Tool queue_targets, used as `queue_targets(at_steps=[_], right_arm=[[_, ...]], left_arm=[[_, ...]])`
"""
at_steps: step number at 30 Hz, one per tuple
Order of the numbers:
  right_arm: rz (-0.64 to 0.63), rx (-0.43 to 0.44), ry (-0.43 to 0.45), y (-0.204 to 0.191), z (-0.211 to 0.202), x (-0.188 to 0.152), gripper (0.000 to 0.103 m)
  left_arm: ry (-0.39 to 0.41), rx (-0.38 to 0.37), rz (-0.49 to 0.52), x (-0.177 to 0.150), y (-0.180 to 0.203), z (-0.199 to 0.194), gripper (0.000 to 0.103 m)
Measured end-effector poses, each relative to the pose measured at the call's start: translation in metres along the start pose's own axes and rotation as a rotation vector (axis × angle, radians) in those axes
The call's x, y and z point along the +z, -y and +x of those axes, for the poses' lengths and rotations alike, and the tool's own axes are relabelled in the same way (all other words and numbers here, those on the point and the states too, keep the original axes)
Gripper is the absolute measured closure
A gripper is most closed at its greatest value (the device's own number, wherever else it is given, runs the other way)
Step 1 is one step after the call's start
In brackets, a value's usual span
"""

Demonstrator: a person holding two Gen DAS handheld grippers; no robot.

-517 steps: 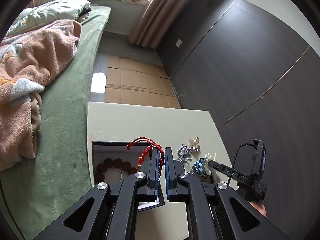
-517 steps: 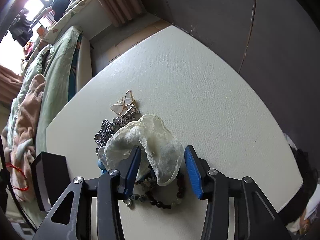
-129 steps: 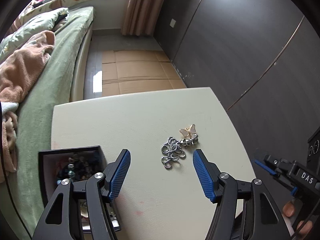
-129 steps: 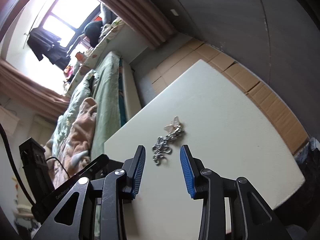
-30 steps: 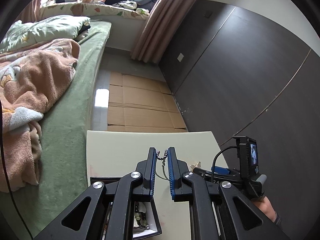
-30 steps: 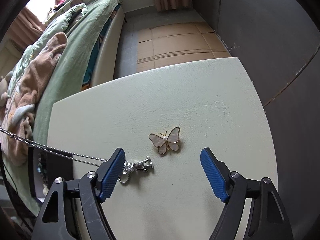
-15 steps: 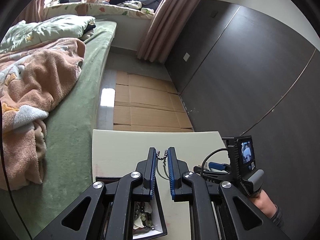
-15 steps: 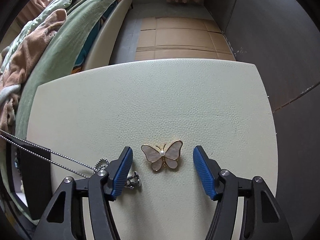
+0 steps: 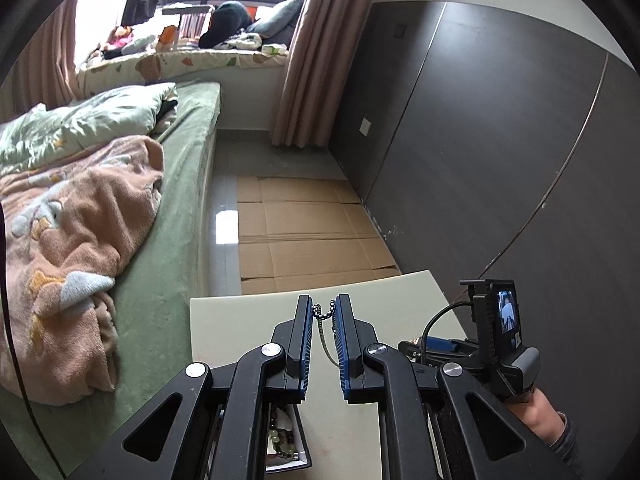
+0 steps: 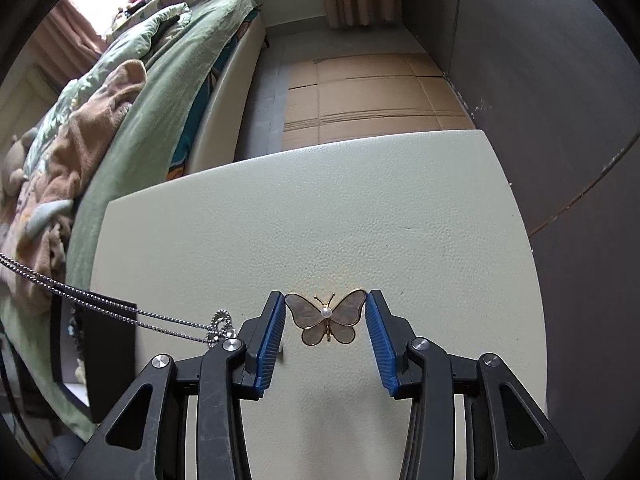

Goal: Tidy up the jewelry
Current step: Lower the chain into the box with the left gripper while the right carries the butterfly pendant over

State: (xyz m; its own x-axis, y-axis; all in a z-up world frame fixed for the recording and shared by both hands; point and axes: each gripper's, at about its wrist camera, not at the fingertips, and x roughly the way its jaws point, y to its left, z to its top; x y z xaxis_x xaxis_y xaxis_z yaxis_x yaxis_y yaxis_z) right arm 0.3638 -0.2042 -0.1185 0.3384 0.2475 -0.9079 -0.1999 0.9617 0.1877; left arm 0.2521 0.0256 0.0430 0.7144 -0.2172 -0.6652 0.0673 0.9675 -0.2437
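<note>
The right gripper (image 10: 325, 318) sits low on the counter (image 10: 360, 208) with its blue pads (image 10: 272, 336) on either side of the butterfly brooch (image 10: 327, 317). The jaws are apart by just the width of the wings, the pads at or almost at the wing tips, so the pinch looks about to close but I would not call it clamped yet. Coming at it flat and from behind seems meant to catch the thin wings by their edges.

The left gripper (image 9: 323, 314) is nearly together, pinching a silver chain (image 9: 322, 313) at the very tips. The chain hangs down between the pads, and in the right view it runs taut from the upper left to its bunched end (image 10: 219, 326), which rests on the counter just left of the right gripper. Held high like this, the chain can probably be fed down into the box (image 9: 286, 436) below the left gripper, where beads already lie. The box's dark wall (image 10: 102, 356) stands near the counter's left edge.

No readable writing: the small screen (image 9: 507, 312) on the right gripper shows only a blurred picture.
</note>
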Motion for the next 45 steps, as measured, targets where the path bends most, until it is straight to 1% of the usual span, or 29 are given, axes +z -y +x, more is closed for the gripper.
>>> queue_targets(at_steps=[3,9,15,17,18,19,22,26,33,36,39,43,45], right_arm=[[0.0,0.039,0.017,-0.002,-0.01,-0.003,0.061],[-0.009,0.083,0.052,-0.009,-0.031,-0.012,0.061],[-0.008,0.142,0.1,-0.013,-0.05,-0.017,0.061],[-0.016,0.15,0.116,-0.017,-0.055,-0.02,0.061],[-0.021,0.157,0.123,-0.019,-0.057,-0.02,0.061],[-0.025,0.162,0.128,-0.021,-0.059,-0.021,0.061],[-0.034,0.179,0.135,-0.025,-0.062,-0.024,0.061],[-0.037,0.231,0.142,-0.032,-0.065,-0.027,0.061],[-0.079,0.273,0.162,-0.053,-0.071,-0.029,0.061],[-0.104,0.282,0.161,-0.062,-0.07,-0.031,0.061],[-0.125,0.294,0.156,-0.071,-0.069,-0.033,0.061],[-0.143,0.31,0.155,-0.08,-0.069,-0.037,0.061],[-0.154,0.313,0.156,-0.083,-0.07,-0.04,0.061]], left_arm=[[0.037,0.019,0.04,0.012,0.015,-0.018,0.091],[0.105,0.062,0.099,0.032,0.039,-0.053,0.092],[0.18,0.112,0.141,0.05,0.054,-0.091,0.093],[0.201,0.125,0.145,0.056,0.055,-0.102,0.093],[0.212,0.129,0.146,0.059,0.056,-0.109,0.095],[0.222,0.135,0.148,0.061,0.056,-0.115,0.101],[0.245,0.144,0.148,0.066,0.057,-0.131,0.101],[0.282,0.177,0.157,0.074,0.057,-0.152,0.101],[0.341,0.215,0.155,0.086,0.044,-0.186,0.101],[0.35,0.218,0.149,0.086,0.039,-0.194,0.101],[0.349,0.218,0.149,0.085,0.033,-0.193,0.101],[0.317,0.201,0.132,0.075,0.025,-0.185,0.101],[0.298,0.205,0.126,0.069,0.019,-0.176,0.101]])
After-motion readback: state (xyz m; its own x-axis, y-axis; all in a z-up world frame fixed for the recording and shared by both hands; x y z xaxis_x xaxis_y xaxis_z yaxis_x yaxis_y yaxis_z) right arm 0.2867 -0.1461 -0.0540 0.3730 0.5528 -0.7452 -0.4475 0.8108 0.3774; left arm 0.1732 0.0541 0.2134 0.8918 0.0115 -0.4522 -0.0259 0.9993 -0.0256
